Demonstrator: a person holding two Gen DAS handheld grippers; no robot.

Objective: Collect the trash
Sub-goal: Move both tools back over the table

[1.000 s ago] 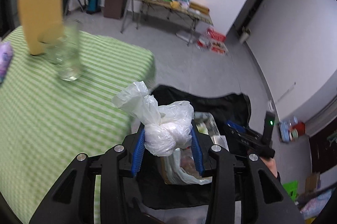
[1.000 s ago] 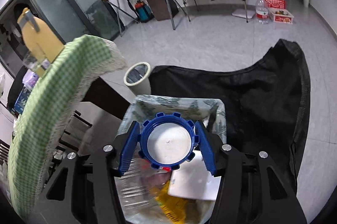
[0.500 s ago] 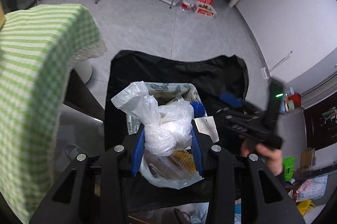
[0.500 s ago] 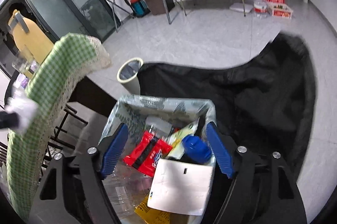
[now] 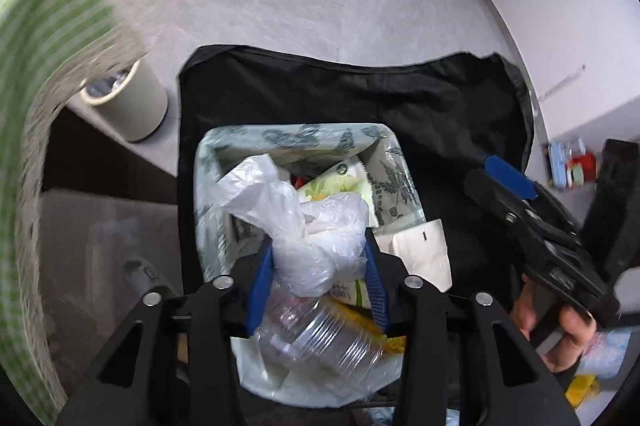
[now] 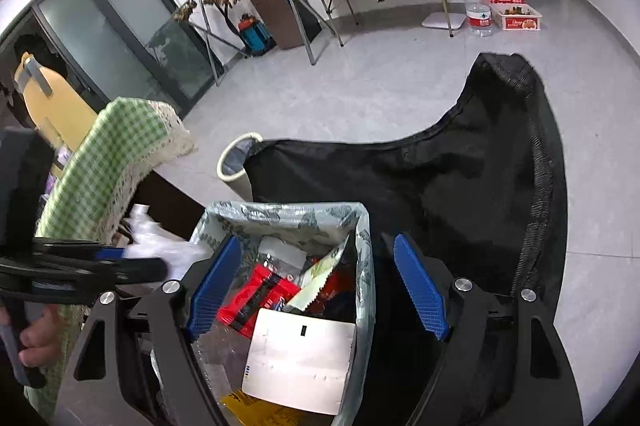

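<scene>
Below, grey tiled floor (image 6: 400,85), lined bin (image 5: 224,145); left jaws opening around knotted bag (image 5: 316,246), right jaws apart, empty.

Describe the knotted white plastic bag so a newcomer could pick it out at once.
Find the black chair, then the leaf-print lined trash bin standing against it. Above the bin, the left gripper, its jaws opening, has the knotted white plastic bag between them: crumpled, translucent, the only trash not lying inside.

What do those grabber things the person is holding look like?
Each hand-held gripper is black plastic. The left one and the right one both have two angular arms with silver round bolts and flat blue ribbed pads on the fingers. No sleeves show.
</scene>
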